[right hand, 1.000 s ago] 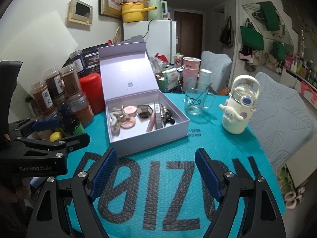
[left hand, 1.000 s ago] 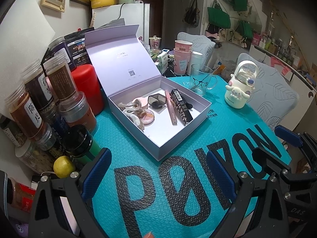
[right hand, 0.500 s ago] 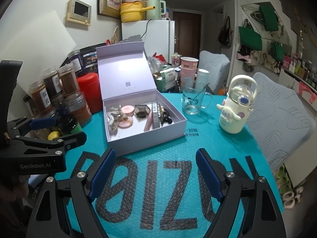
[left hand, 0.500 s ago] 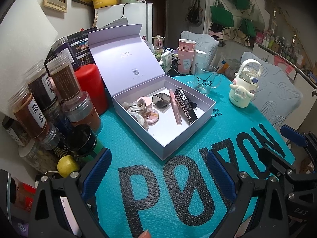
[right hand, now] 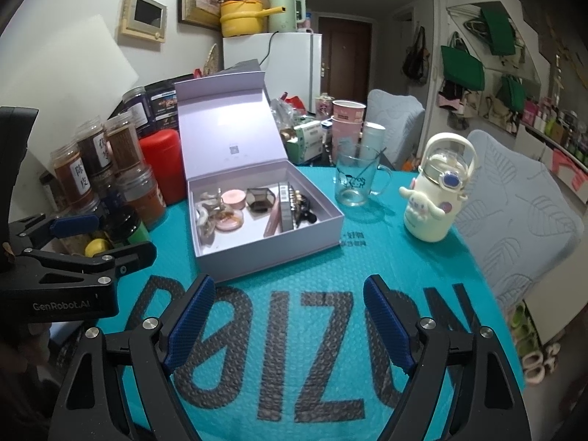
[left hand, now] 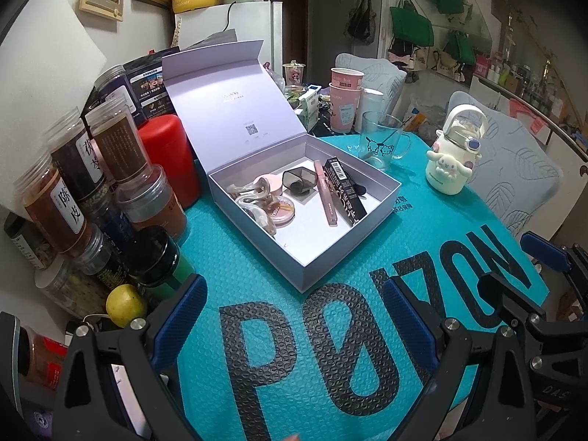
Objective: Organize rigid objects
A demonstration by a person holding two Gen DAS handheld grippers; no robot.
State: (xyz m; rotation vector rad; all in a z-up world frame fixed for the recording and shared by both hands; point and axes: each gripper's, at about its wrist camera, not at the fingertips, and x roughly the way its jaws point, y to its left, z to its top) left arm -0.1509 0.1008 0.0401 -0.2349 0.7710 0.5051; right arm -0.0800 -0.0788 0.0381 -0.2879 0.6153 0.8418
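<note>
Box (left hand: 305, 217) open, barcoded carton (left hand: 345, 191) readable leftward; probably hairclips (right hand: 299, 198) rightward

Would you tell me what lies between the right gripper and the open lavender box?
Only bare teal mat with black lettering lies between the right gripper and the lavender box, as the right wrist view shows.

Lower centre: bare teal mat (right hand: 294, 330), open passage up to the box front.
Centre: lavender box (left hand: 330, 257), raised lid (left hand: 228, 110) walling its far side.
Left edge: stacked jars (left hand: 73, 191) and red canister (left hand: 169, 154) crowding the box.
Right of centre: glass mug (right hand: 352, 180) and white bottle (right hand: 437, 198), a mat gap between.
</note>
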